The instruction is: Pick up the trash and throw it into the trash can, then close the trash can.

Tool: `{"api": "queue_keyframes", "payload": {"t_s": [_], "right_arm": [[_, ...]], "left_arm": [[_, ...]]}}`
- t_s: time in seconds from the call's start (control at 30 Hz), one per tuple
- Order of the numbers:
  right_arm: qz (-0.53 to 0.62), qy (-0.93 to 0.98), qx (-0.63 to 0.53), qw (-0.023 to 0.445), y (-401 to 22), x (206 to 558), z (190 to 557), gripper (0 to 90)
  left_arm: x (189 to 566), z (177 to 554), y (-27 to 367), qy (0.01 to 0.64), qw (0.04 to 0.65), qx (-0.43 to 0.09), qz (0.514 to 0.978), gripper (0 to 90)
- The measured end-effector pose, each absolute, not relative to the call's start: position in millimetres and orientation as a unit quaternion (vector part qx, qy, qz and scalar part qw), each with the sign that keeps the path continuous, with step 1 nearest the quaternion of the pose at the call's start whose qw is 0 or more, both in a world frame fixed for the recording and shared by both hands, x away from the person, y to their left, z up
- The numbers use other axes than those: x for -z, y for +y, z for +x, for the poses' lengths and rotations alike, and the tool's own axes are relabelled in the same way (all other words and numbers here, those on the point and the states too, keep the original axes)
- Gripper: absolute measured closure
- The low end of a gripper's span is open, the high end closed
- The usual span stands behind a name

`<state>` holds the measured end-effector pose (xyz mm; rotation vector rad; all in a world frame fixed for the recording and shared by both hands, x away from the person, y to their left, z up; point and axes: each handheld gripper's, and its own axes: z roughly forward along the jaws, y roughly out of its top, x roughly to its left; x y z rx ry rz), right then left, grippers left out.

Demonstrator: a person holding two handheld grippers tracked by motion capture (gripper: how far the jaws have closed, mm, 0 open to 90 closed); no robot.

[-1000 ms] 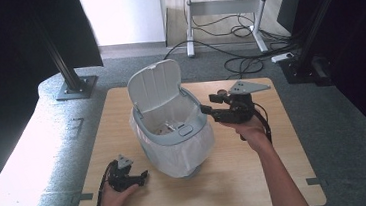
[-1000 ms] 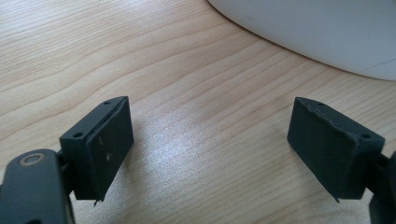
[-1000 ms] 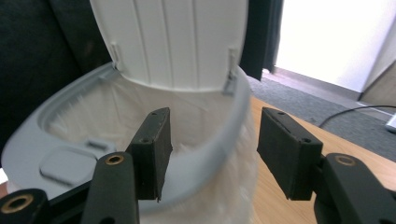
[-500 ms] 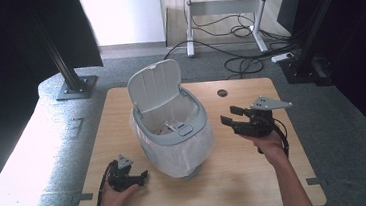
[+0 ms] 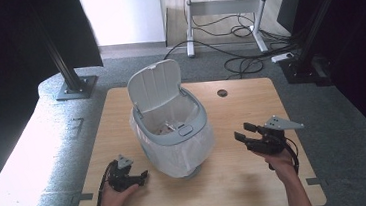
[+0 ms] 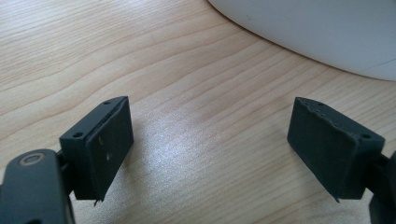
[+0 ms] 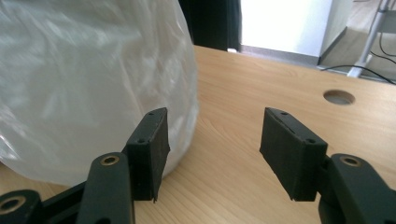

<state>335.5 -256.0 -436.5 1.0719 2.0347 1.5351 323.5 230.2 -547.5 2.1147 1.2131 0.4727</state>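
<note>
I read both tools as parked clear of the work. The left gripper [image 5: 143, 176] lies low on the table [image 5: 248, 177], jaws released with bare wood between the pads; the curved white base of the bin [image 5: 173, 129] sits ahead of its jaws and to their right, not touching. The right gripper [image 5: 241, 132] is held off the table, also released and gripping nothing, its pads pointed at the bin's side. In the right gripper view the bag-covered wall sits just beyond the left pad [image 7: 154, 140], apart from it as far as I can tell. The bin stands mid-table between the 2 tools: grey rim, lid [image 5: 155, 88] tipped up and open, a white plastic liner [image 5: 195, 149] draped outside, some small items inside that I cannot identify.
</note>
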Motion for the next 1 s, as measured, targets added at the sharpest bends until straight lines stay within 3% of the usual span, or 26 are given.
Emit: {"api": "queue_keyframes", "payload": {"t_s": [0.27, 0.8, 1.0], "right_arm": [[0.391, 0.723, -0.538, 0.187, -267, 459, 331, 41.2], [0.392, 0.730, -0.529, 0.184, -269, 469, 331, 40.9], [0.394, 0.729, -0.529, 0.182, -270, 469, 331, 40.8]], "left_arm": [[548, 323, 230, 0.463, 0.323, -0.180, 0.806, 14.2], [545, 322, 230, 0.473, 0.315, -0.180, 0.803, 15.5], [536, 319, 236, 0.477, 0.349, -0.175, 0.788, 15.7]]}}
